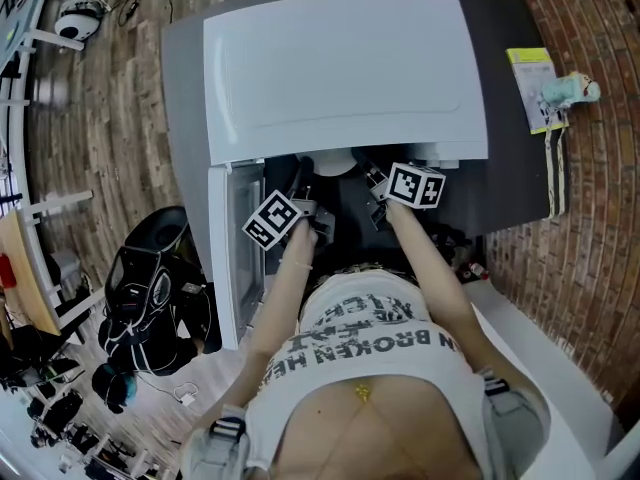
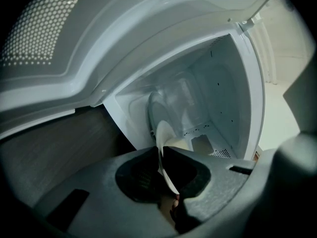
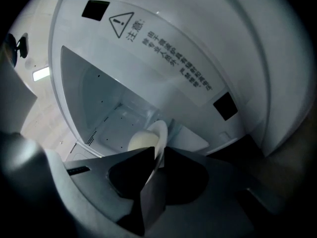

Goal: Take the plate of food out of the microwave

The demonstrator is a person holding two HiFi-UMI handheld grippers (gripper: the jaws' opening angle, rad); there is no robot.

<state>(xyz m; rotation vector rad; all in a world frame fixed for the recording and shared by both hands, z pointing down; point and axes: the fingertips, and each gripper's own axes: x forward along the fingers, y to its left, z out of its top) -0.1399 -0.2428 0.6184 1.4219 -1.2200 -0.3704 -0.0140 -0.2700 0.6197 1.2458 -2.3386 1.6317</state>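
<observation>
From above, the white microwave (image 1: 340, 68) has its door (image 1: 225, 258) swung open to the left. Both grippers reach into its cavity. A white plate (image 1: 335, 164) peeks out at the opening. My left gripper (image 2: 161, 155) is shut on the rim of the plate (image 2: 163, 138), which crosses between the jaws edge-on, with pale food (image 2: 179, 144) behind it. My right gripper (image 3: 157, 155) is shut on the opposite rim of the plate (image 3: 159, 133), and the pale food (image 3: 141, 142) lies just past its jaws. In the head view the left gripper (image 1: 300, 186) and right gripper (image 1: 372, 180) flank the plate.
The microwave stands on a dark grey tabletop (image 1: 500, 28). A yellow-green packet with a small toy (image 1: 548, 90) lies at its right edge. The open door's perforated window (image 2: 39, 29) looms close on the left. Black bags and a chair (image 1: 150, 288) crowd the floor at left.
</observation>
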